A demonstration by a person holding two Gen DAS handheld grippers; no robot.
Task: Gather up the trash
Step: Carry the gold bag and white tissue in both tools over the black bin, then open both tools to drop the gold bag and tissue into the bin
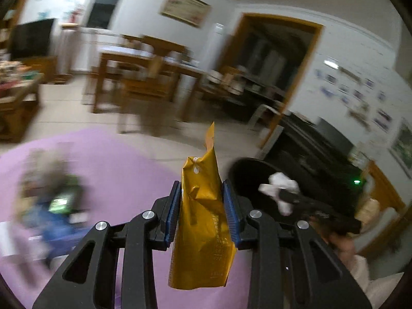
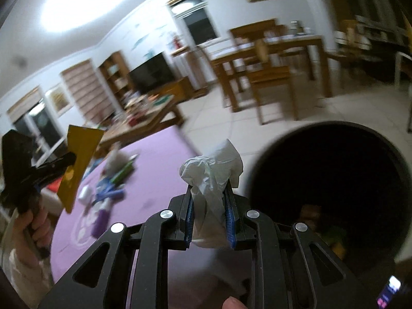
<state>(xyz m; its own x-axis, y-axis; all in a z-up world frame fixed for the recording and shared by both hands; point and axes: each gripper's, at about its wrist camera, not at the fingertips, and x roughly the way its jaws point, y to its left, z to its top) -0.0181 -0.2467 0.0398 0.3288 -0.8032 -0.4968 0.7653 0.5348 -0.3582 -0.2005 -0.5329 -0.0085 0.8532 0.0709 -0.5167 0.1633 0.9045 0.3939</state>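
**Both grippers loaded beside the bin**

A crumpled gold foil packet (image 1: 203, 221) is clamped upright between the blue pads of the left gripper (image 1: 202, 206). A wad of white tissue (image 2: 211, 177) is pinched in the narrowly closed right gripper (image 2: 209, 213). A black round trash bin (image 2: 332, 180) is seen just to the right of both. Further litter (image 2: 110, 188), blurred, lies on the purple mat (image 2: 159, 159) to the left. Wooden furniture is noted beyond.

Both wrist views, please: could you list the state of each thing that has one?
Left tongs: shut on the gold packet.
Gold packet: crumpled, top torn open.
Right tongs: shut on the white tissue.
White tissue: crumpled.
Black bin: uncovered, some rubbish inside.
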